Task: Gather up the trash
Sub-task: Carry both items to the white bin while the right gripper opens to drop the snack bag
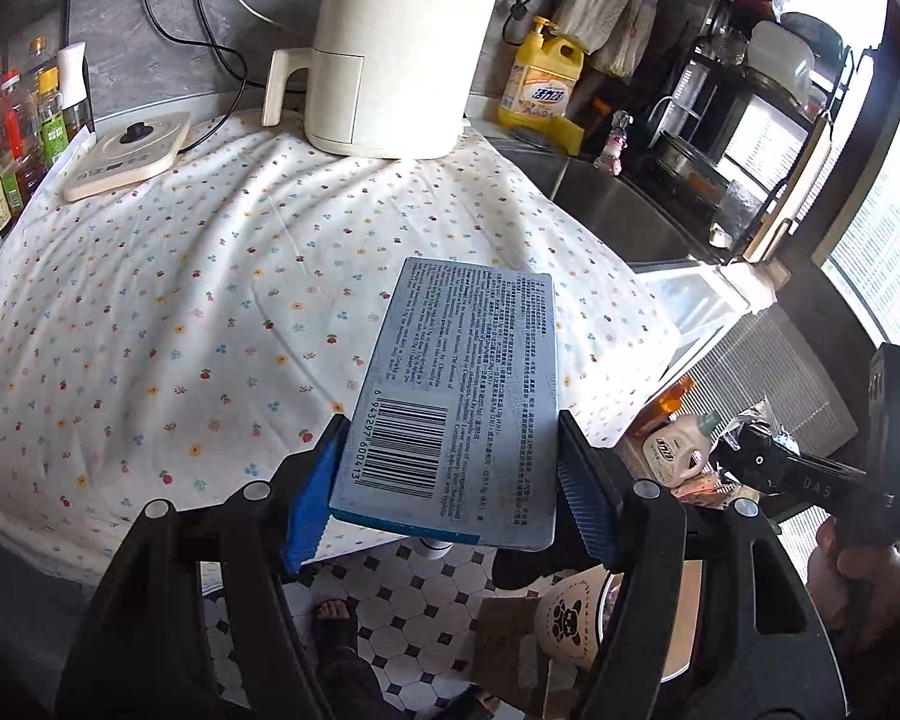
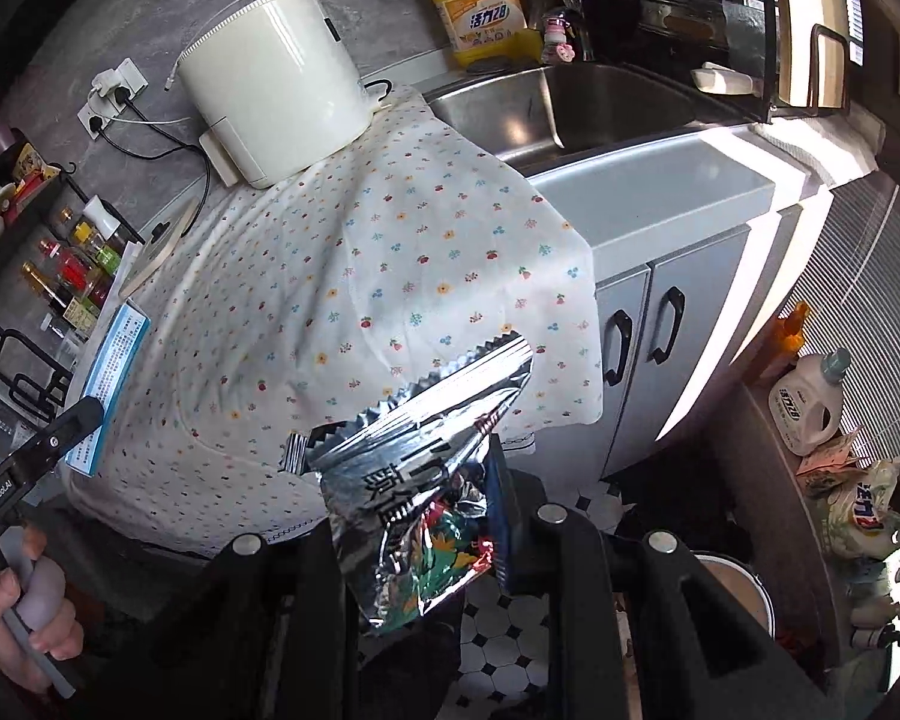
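A flat blue medicine box [image 1: 456, 396] with a barcode is clamped by its long sides between the blue pads of my left gripper [image 1: 450, 468], held out past the counter's front edge over the tiled floor. In the right wrist view the same box [image 2: 114, 372] shows edge-on at the left, in the left gripper [image 2: 81, 417]. My right gripper [image 2: 417, 516] is shut on a crumpled silver snack wrapper [image 2: 426, 480] that sticks up from its jaws. From the left wrist view the right gripper [image 1: 804, 474] appears at the far right, a hand on its handle.
A floral cloth [image 1: 180, 312] covers the counter, with a white air fryer [image 1: 390, 60] and a flat scale [image 1: 126, 156] at the back. A sink [image 2: 570, 102] and yellow soap bottle [image 2: 480, 6] lie to the right. A round bin rim [image 2: 732, 570] sits on the floor.
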Motion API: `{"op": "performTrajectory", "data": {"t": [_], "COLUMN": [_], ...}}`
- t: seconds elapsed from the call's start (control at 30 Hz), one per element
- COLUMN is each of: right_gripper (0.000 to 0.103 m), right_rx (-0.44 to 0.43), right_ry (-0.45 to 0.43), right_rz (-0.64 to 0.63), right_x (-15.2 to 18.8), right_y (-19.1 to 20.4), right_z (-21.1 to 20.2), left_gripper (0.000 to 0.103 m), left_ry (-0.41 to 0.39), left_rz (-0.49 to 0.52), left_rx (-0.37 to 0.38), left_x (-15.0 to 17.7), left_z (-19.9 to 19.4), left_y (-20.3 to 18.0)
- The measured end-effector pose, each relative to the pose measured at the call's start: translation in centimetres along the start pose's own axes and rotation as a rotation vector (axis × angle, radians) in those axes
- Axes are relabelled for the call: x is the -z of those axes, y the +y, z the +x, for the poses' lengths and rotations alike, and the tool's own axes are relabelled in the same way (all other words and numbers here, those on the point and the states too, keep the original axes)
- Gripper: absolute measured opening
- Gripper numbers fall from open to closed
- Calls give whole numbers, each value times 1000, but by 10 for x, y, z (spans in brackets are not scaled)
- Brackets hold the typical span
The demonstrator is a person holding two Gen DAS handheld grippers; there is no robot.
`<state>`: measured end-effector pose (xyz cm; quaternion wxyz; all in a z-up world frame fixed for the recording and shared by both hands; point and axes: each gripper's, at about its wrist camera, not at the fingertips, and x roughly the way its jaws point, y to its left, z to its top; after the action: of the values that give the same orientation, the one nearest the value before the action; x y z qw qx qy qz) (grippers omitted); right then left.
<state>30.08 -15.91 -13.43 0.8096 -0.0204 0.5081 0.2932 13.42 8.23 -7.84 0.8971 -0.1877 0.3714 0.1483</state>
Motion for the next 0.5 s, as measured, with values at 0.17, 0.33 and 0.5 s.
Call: {"op": "performTrajectory", "data": {"t": [0.17, 0.33, 0.5], "right_gripper": [20, 20, 21], "right_rx": [47, 94, 126], "right_ry": [15, 35, 72], "right_rz": [63, 141, 215], "right_x": [42, 81, 119], "right_y": [-49, -95, -132], "right_z": [-18, -34, -38], "left_gripper": [68, 68, 68], "left_ry": [57, 126, 189], "left_rz": [65, 138, 214], "left_rx": [51, 106, 152], "left_x": [24, 48, 73], "left_z": [13, 32, 47], "left_y": [-43, -88, -130]}}
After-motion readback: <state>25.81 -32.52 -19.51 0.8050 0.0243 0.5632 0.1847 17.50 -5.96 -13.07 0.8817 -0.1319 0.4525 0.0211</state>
